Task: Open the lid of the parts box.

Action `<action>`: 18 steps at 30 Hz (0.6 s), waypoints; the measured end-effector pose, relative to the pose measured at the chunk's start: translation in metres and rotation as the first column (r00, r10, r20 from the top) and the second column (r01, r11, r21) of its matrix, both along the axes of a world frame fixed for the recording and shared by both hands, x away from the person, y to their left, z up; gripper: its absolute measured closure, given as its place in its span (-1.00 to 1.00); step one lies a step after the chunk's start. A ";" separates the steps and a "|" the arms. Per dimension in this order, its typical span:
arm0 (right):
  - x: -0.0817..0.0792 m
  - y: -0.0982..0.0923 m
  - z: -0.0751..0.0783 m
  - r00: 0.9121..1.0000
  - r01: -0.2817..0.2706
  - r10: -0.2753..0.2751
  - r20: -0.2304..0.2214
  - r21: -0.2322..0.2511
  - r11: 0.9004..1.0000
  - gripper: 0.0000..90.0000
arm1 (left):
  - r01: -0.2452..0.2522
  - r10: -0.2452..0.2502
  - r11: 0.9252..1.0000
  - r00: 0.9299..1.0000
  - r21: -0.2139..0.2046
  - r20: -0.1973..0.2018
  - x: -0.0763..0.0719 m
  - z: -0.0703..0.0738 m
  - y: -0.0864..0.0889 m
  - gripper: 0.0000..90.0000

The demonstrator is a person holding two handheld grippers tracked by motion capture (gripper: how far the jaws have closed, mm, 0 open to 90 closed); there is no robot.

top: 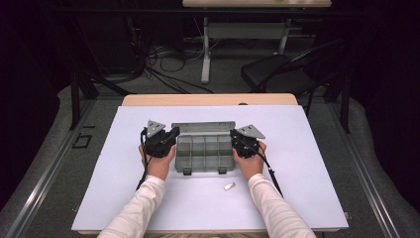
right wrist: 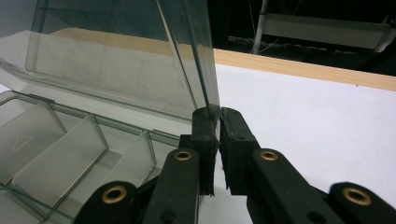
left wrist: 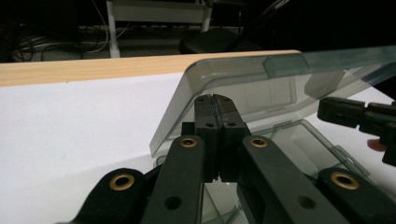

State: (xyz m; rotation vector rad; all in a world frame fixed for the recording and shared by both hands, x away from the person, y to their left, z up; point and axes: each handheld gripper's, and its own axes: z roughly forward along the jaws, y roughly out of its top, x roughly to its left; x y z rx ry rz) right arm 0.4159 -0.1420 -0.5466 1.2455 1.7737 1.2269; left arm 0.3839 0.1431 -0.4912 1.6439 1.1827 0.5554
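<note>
A clear grey plastic compartment box sits mid-table on the white mat, its lid standing up at the back. My left gripper rests at the box's left side. In the left gripper view its jaws are pressed together with nothing visible between them, just in front of the lid. My right gripper is at the box's right side. In the right gripper view, the lid's thin side edge runs down between the tips of my right gripper, which pinch it. The compartments' dividers look bare.
A small pale piece lies on the mat in front of the box, between the forearms. The wooden table edge runs behind the mat. A dark chair and another table's legs stand beyond.
</note>
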 end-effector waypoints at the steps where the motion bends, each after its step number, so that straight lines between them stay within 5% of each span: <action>1: 0.000 0.000 0.000 1.000 0.000 0.000 0.000 -0.002 1.000 0.89 | 0.001 -0.001 1.000 1.000 0.006 -0.005 0.000 -0.001 0.000 0.96; 9: -0.001 0.000 0.000 1.000 0.002 -0.002 -0.005 -0.002 1.000 0.89 | 0.009 -0.006 0.997 0.999 0.072 -0.034 -0.003 -0.012 -0.003 0.70; 18: -0.002 0.000 0.000 1.000 -0.002 0.001 -0.008 -0.004 1.000 0.89 | 0.010 0.006 0.991 0.993 0.136 -0.119 -0.007 -0.034 0.002 0.27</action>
